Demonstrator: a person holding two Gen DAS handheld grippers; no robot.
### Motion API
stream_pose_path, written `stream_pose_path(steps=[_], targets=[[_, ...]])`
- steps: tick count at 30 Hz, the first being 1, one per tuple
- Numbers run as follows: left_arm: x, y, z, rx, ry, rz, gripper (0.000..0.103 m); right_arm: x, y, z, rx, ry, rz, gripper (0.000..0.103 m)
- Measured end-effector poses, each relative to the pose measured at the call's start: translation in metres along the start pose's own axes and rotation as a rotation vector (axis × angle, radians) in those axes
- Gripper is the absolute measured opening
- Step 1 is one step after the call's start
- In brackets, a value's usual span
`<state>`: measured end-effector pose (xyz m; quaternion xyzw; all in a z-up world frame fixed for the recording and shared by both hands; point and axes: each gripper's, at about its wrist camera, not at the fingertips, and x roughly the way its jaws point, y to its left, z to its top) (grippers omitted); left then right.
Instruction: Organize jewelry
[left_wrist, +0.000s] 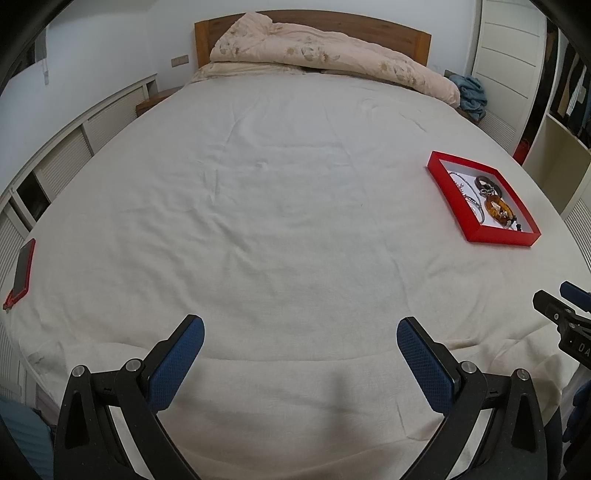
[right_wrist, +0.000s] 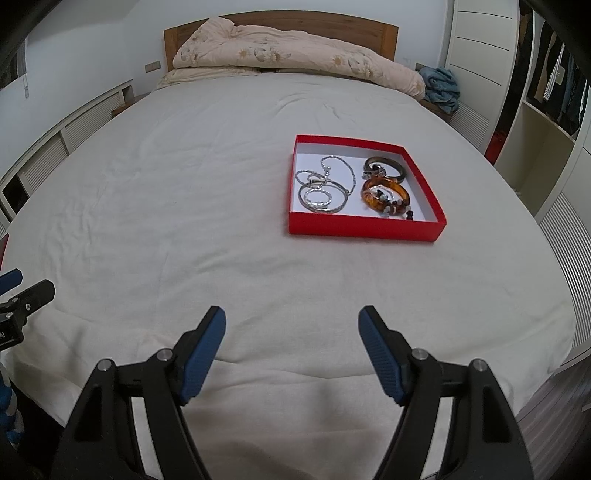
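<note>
A red shallow box (right_wrist: 364, 227) with a white inside lies on the bed; it also shows at the right in the left wrist view (left_wrist: 496, 234). In it lie a silver chain necklace (right_wrist: 334, 166), silver bangles (right_wrist: 321, 197), an amber bangle (right_wrist: 386, 194), a dark bangle (right_wrist: 384, 166) and small dark beads (right_wrist: 409, 214). My right gripper (right_wrist: 291, 323) is open and empty, well short of the box. My left gripper (left_wrist: 300, 332) is open and empty over bare sheet, far left of the box.
The bed sheet (left_wrist: 258, 221) is cream and wrinkled. A folded floral quilt (right_wrist: 295, 55) lies at the headboard. A phone in a red case (left_wrist: 22, 269) lies at the bed's left edge. Blue cloth (right_wrist: 441, 86) and wardrobes stand at the right.
</note>
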<state>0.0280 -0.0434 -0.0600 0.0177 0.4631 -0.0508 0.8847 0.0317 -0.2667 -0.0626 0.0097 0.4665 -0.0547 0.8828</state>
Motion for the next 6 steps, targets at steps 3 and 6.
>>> stream_pose_path(steps=[3,6], targets=[[-0.0001,0.0007,-0.0001,0.0,0.001,0.003,0.102,-0.0001,0.0014,0.0004,-0.003,0.003,0.001,0.073],[-0.0001,0.0009,-0.0004,0.001,0.001,0.007,0.102,0.0008,0.0025,0.0012,-0.007,0.005,0.004,0.073]])
